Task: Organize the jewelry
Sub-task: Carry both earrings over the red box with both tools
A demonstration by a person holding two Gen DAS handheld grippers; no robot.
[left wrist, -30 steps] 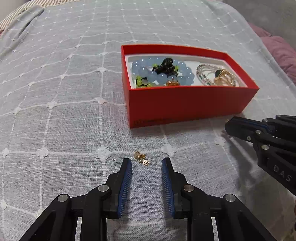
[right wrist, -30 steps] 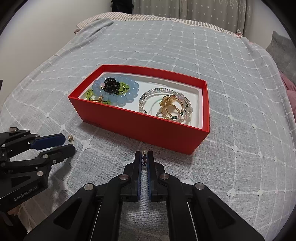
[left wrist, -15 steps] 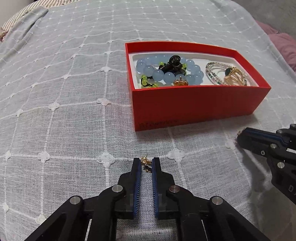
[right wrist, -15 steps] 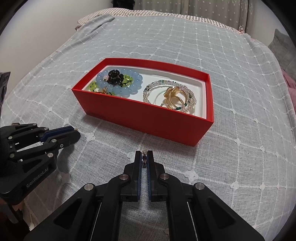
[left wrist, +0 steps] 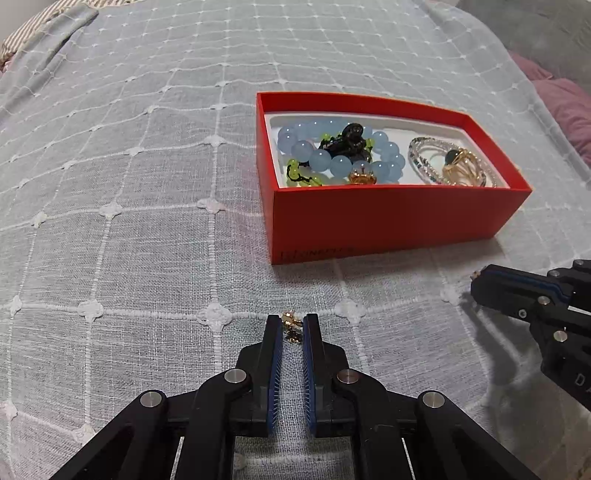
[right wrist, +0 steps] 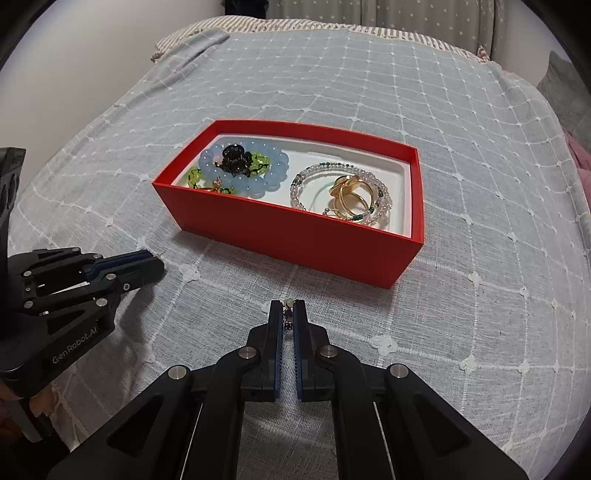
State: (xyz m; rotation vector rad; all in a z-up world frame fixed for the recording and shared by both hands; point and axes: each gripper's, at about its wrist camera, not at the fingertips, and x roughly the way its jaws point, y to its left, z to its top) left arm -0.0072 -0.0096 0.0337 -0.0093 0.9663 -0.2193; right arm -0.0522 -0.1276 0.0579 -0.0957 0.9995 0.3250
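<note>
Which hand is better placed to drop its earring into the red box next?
Probably the right. Both grippers are shut on small earrings, but the right gripper sits just in front of the red box, while the left gripper holds its gold earring farther back and off the box's left end.

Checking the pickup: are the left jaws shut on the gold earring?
Shut on it: the left gripper pinches the gold earring between its tips.

Bed covered by grey bedspread [right wrist: 369,92] with white stitched grid. Striped pillow [right wrist: 184,37] at head end, pale wall [right wrist: 92,55] to left, dotted curtain [right wrist: 424,14] behind, pink bedding [left wrist: 561,99] alongside.
</note>
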